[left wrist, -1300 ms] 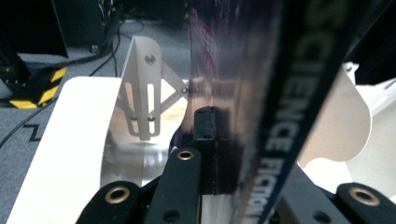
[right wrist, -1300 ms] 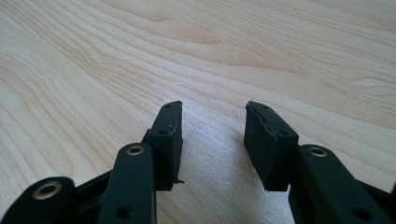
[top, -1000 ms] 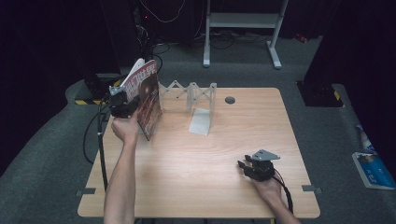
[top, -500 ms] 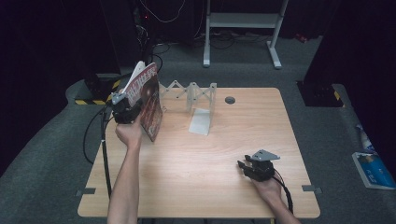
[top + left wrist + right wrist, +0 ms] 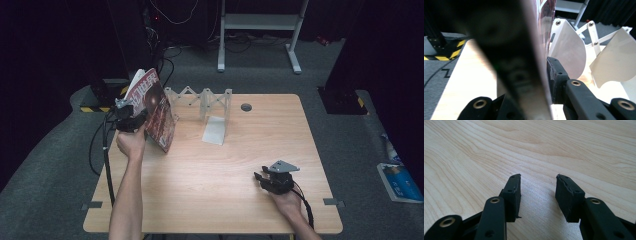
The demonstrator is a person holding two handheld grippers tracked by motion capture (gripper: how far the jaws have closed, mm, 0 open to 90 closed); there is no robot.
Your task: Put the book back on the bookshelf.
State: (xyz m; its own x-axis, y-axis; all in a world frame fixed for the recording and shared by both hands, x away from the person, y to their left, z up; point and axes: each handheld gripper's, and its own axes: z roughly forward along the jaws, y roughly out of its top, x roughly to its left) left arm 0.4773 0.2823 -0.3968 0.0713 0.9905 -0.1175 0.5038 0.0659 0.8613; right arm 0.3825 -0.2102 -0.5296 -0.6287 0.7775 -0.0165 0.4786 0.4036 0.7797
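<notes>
Light wooden bench (image 5: 215,165) with a round dark hole (image 5: 246,107) near the far edge. Near the far left corner, a thin magazine with a dark red glossy cover (image 5: 156,110), held up on its edge and tilted, bottom edge down by the bench top. Left gripper (image 5: 131,121), black, gripping the magazine from the left side, with the left hand (image 5: 131,142) behind it. In the left gripper view, fingers (image 5: 557,75) pinching the magazine (image 5: 524,62) tight, one on each side; cover very close and blurry there. Just beside the magazine, a white plastic folding rack with zigzag arms and flat divider plates (image 5: 200,100), standing along the far edge; in the left gripper view its rounded white plates (image 5: 569,50) just behind the magazine. Near the front right of the bench, right gripper (image 5: 261,180), black with a grey three-cornered plate on top, low over the wood in the right hand (image 5: 286,200). In the right gripper view, fingers (image 5: 511,195) spread apart, nothing between them, bare wood (image 5: 529,150) below. Right gripper well apart from the magazine and rack.
</notes>
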